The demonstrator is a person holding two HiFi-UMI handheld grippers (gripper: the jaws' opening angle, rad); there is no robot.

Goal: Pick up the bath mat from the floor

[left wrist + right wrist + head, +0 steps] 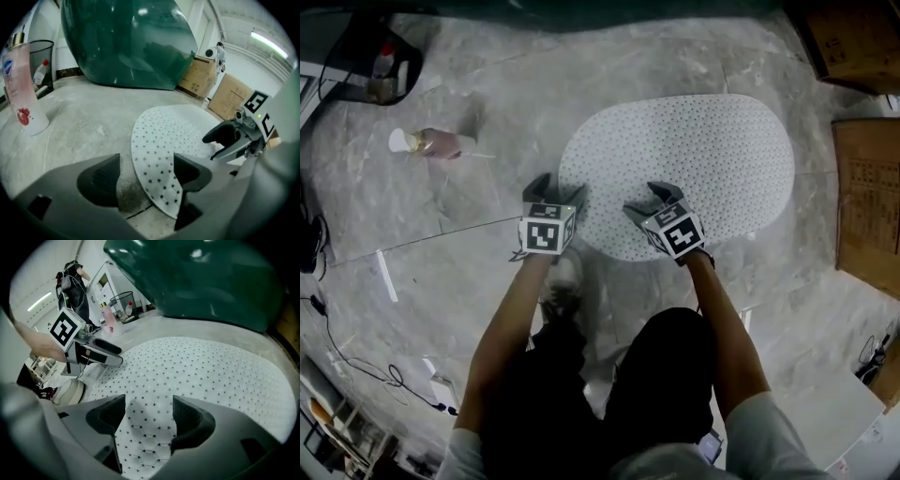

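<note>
While the jaws of the left gripper [145, 176] stand wide apart, the curved near edge of the bath mat [157, 140] runs between them. The pads do not press on it: the left jaw is over bare floor [89, 126] and the right jaw is over the mat. The jaws of the right gripper [149, 416] are also wide apart and hold nothing. Both are above the mat's dotted white surface, just inside its near edge. Whether any jaw tip touches the mat or the floor cannot be told.

The mat lies flat on the grey floor and extends away from both pairs of jaws. The two grippers are side by side at its near edge, apart from each other.

Behind the left jaws is the person's light shoe [565, 274]. Well to the left of the left jaws stands a pink bottle [21, 89]. Beyond it is a black wire bin [43, 63]. Past the far end of the mat is a large dark green tub [131, 42]. Cardboard boxes [865, 202] lie to the right of the right jaws.
</note>
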